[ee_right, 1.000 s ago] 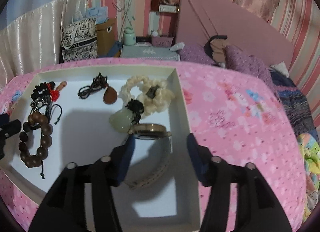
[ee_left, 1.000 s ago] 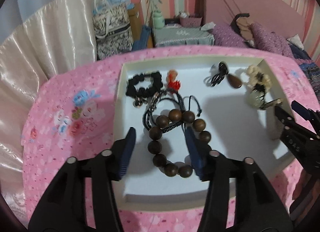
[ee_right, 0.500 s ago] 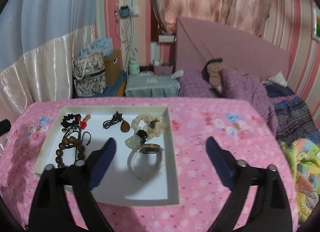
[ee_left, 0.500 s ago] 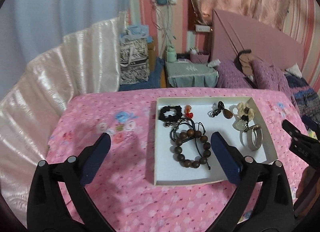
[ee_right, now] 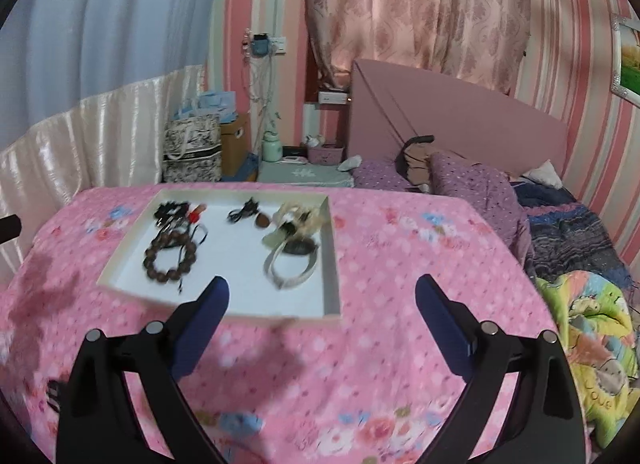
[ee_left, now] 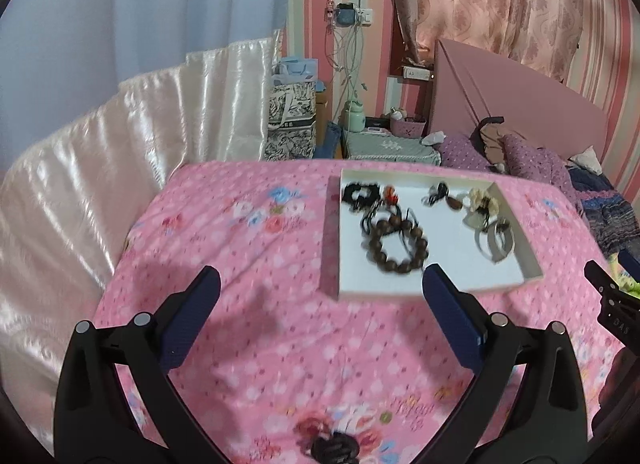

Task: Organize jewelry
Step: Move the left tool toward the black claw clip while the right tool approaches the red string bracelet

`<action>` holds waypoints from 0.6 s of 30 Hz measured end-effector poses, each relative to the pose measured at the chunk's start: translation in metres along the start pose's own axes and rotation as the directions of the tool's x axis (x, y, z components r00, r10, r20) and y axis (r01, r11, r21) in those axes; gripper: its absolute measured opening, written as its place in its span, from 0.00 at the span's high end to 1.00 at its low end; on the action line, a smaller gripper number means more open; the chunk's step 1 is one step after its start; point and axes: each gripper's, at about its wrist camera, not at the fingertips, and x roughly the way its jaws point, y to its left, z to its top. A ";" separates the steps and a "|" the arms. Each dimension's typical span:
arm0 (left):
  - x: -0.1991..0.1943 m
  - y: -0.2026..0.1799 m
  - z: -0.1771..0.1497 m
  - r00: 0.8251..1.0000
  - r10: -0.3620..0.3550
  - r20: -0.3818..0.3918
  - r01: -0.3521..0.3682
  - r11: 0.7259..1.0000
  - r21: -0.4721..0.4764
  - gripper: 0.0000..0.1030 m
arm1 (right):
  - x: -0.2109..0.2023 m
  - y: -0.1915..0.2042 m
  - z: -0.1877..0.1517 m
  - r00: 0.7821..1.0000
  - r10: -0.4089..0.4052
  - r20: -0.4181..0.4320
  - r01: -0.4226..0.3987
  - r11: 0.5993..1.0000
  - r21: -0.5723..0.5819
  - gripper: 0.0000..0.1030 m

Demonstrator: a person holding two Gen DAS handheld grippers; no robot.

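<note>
both grippers (ee_left: pixel 320 300) back from jewelry tray (ee_left: pixel 332 232)

Left gripper (ee_left: pixel 320 284) and right gripper (ee_right: pixel 322 294) point downward, jaws just opened wide, empty.

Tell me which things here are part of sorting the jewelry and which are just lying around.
Job:
white tray
brown bead bracelet
black bracelet
dark pendant
watch

Lying about:
patterned bag
green bottle
purple pillows

white tray (ee_right: pixel 332 264) on pink bedspread | brown bead bracelet (ee_right: pixel 170 258) left | pale watch (ee_right: pixel 294 268) right
</note>
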 end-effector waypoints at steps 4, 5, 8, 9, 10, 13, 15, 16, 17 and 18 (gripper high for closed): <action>0.002 0.001 -0.037 0.999 -0.011 -0.036 0.011 1.000 0.002 0.03 | 0.001 0.009 -0.034 0.998 -0.051 -0.030 0.050 0.999 -0.012 0.02; 0.003 0.002 -0.043 0.999 -0.013 -0.044 0.013 1.000 -0.001 0.03 | 0.002 0.011 -0.046 0.998 -0.038 -0.047 0.038 0.999 -0.007 0.02; 0.006 0.007 -0.068 0.997 -0.015 -0.070 0.013 1.000 -0.028 0.03 | -0.001 0.016 -0.071 0.997 0.002 -0.076 -0.001 1.000 0.022 0.02; 0.006 0.008 -0.076 0.997 -0.017 -0.076 0.014 0.999 -0.032 0.03 | -0.001 0.018 -0.077 0.996 0.014 -0.085 -0.012 1.000 0.022 0.02; 0.006 0.008 -0.082 0.997 -0.017 -0.081 0.015 0.999 -0.030 0.03 | 0.001 0.021 -0.085 0.995 0.018 -0.101 -0.017 1.000 0.013 0.02; 0.012 0.007 -0.109 0.994 -0.001 -0.105 0.000 1.000 -0.003 0.03 | 0.001 0.027 -0.102 0.991 -0.004 -0.133 0.004 1.000 -0.001 0.02; 0.015 0.003 -0.126 0.993 0.016 -0.115 -0.011 0.999 0.037 0.03 | -0.005 0.027 -0.109 0.991 0.012 -0.136 -0.009 1.000 0.020 0.02; 0.016 0.002 -0.131 0.993 0.024 -0.116 -0.019 0.999 0.049 0.03 | -0.008 0.027 -0.111 0.991 0.020 -0.135 -0.017 0.999 0.029 0.02; 0.015 0.001 -0.137 0.993 0.035 -0.112 -0.028 0.998 0.060 0.03 | -0.012 0.027 -0.113 0.991 0.023 -0.130 -0.019 0.999 0.035 0.02; 0.014 0.001 -0.140 0.993 0.041 -0.108 -0.034 0.997 0.063 0.03 | -0.016 0.027 -0.116 0.992 0.018 -0.124 -0.013 0.999 0.040 0.02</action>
